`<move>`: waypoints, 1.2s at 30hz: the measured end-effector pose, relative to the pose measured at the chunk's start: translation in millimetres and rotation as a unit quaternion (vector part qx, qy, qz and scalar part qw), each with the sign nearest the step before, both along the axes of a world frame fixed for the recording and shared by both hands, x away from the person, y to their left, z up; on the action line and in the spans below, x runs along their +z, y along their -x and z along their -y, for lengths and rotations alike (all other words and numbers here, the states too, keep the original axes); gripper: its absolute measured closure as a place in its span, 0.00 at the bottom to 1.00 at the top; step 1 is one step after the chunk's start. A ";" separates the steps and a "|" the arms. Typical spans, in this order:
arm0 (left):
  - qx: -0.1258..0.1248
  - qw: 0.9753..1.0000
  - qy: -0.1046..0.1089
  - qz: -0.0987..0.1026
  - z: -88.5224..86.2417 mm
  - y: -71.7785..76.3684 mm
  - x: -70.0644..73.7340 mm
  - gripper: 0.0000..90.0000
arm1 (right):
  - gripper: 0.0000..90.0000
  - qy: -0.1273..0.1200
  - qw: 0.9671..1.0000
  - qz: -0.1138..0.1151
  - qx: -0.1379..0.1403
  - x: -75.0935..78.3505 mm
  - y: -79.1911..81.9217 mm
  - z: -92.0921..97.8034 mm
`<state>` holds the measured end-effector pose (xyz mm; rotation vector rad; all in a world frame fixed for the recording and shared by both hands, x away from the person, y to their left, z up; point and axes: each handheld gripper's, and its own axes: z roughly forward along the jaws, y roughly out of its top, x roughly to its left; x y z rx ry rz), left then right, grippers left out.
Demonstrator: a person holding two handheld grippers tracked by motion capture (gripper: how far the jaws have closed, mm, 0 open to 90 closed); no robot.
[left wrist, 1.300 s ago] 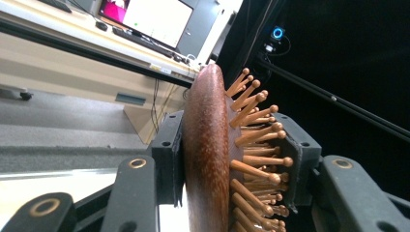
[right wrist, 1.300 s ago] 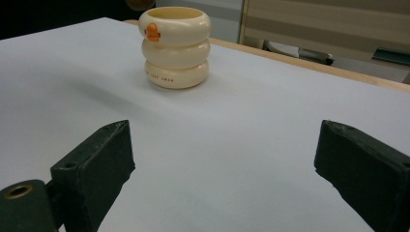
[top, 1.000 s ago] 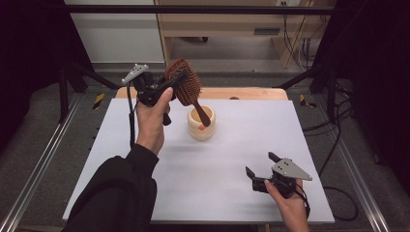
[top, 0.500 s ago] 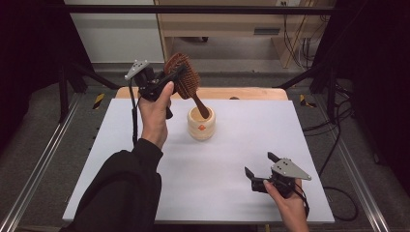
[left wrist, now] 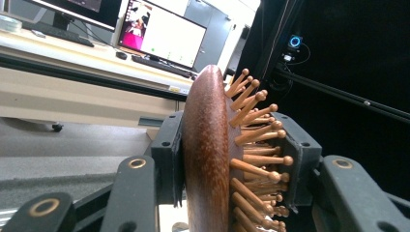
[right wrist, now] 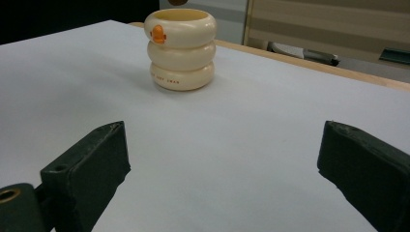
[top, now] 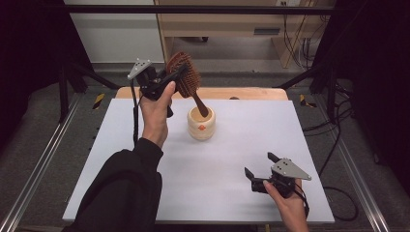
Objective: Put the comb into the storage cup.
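Lowered slightly: hairbrush point(top: 183, 75) handle now dipping into cup point(top: 201, 126). Left hand-held gripper point(top: 175, 76) clenched on hairbrush; right hand-held gripper point(top: 261, 169) released. One hairbrush, one cup.

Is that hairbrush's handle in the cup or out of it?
In: the brush, held by the left tool, has its handle tip inside the cup.

A hairbrush point(left wrist: 208, 159) of dark, smoothly polished wood with lighter wooden pins, a glossy cream cup point(right wrist: 181, 48) that looks like plastic or glazed ceramic, matt black plastic jaws on both grippers, and a smooth matt white table point(top: 217, 169) edged in pale wood
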<state>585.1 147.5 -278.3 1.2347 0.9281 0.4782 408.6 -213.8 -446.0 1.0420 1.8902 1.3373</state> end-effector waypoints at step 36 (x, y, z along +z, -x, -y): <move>0.020 1.000 -0.018 0.005 4.3 -6.3 -6.7 0.57 | 0.05 -0.006 1.000 0.001 0.003 0.8 0.1 1.7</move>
